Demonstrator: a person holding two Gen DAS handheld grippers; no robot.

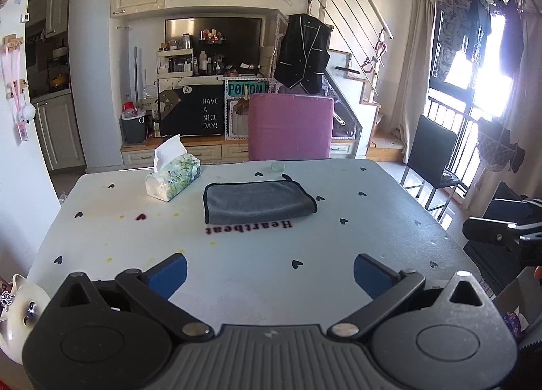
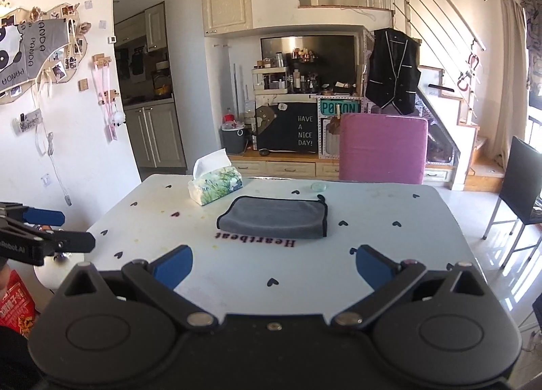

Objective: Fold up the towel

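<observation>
A grey towel (image 1: 259, 202) with black edging lies folded into a flat rectangle on the pale table (image 1: 101, 220), just beyond the word "Heartbeat". It also shows in the right wrist view (image 2: 276, 217). My left gripper (image 1: 269, 275) is open and empty, held back above the table's near edge, well short of the towel. My right gripper (image 2: 274, 266) is also open and empty, at a similar distance from the towel. The left gripper shows at the left edge of the right wrist view (image 2: 44, 220).
A tissue box (image 1: 172, 178) stands left of the towel. A small glass coaster (image 1: 277, 166) lies at the far edge. A pink chair (image 1: 290, 126) stands behind the table, a black chair (image 1: 430, 159) at the right. A white kettle (image 1: 17, 315) is at the near left.
</observation>
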